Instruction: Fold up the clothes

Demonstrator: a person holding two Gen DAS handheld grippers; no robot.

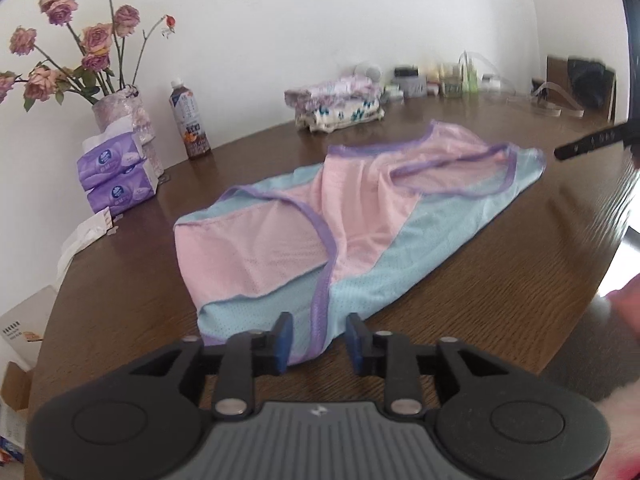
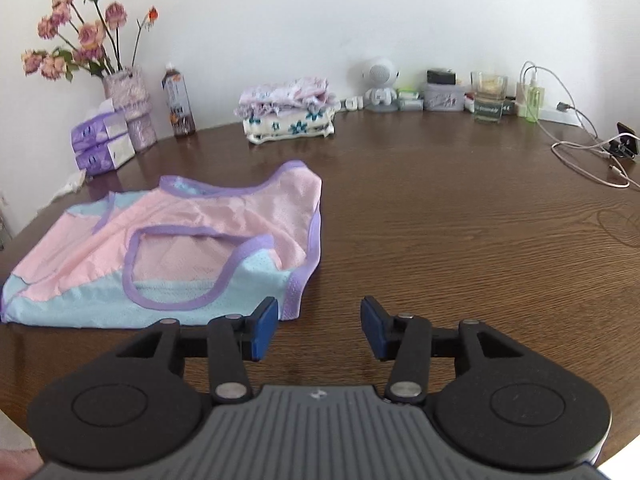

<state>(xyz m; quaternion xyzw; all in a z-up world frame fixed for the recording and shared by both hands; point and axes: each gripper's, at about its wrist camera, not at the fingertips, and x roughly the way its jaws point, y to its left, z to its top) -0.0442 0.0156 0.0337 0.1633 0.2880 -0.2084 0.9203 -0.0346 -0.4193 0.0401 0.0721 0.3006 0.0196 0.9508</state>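
While the pink-and-blue mesh vest [image 1: 352, 216] lies spread on the brown tabletop [image 2: 460, 208], we note that one side panel is already doubled over the body, so pink lining shows above the blue outer face; the purple binding of the armholes and neck runs across the top layer. Whether this is a fold half made or a heap just laid down, we cannot tell from one moment.

Left gripper [image 1: 319, 342]: fingers parted, straddling the near purple-bound hem corner, nothing pinched between the blue pads [image 1: 285, 340]; we judge it sits there because that edge is the natural place to lift a layer. Right gripper [image 2: 319, 328]: fingers likewise spread and empty, over bare wood just beside the vest's other end; the left pad [image 2: 265, 328] is close to the purple strap edge, touching or not we cannot say.

A stack of folded clothes [image 2: 288, 114] stands well apart by the wall, between the drink bottle [image 2: 178, 104] and a small white figure [image 2: 380, 84]; probably the pile for finished pieces. Tissue packs [image 2: 102, 146] and a vase of dried roses [image 2: 128, 108] keep to the far left, clear of the working area.
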